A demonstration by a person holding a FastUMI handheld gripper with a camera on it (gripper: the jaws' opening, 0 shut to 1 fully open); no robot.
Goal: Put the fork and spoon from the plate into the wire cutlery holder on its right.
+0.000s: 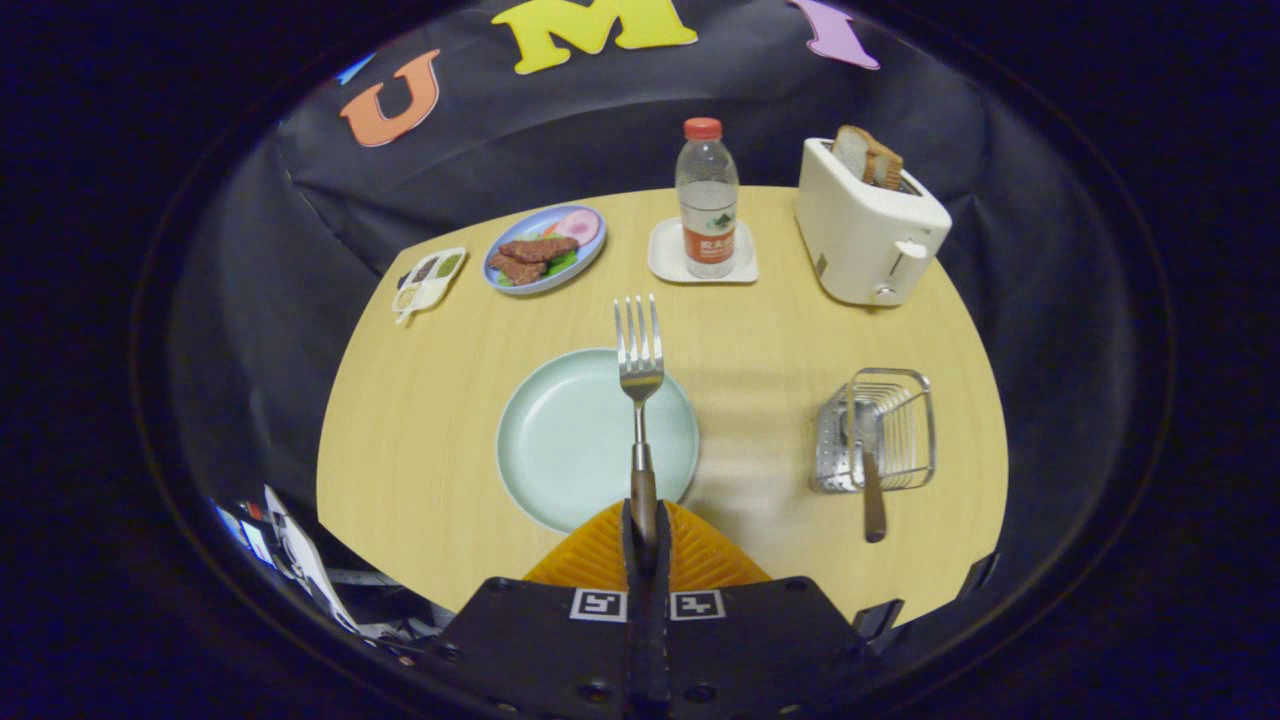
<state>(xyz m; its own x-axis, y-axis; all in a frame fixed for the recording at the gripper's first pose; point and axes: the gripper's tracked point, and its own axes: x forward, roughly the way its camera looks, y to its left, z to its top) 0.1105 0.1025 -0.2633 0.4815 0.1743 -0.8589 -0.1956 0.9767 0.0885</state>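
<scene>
My gripper (643,535) is shut on the wooden handle of a fork (639,370), which sticks out straight ahead with its tines pointing away, held above the table. Below it lies the pale green plate (560,440), bare, just ahead of the fingers. To the plate's right stands the wire cutlery holder (895,400). A spoon (868,460) rests in it, bowl inside and brown handle poking out over the near rim.
Along the back of the round wooden table (420,420) stand a white toaster (868,225) with bread, a water bottle (707,200) on a white coaster, a blue plate of food (545,250) and a small white condiment tray (428,280).
</scene>
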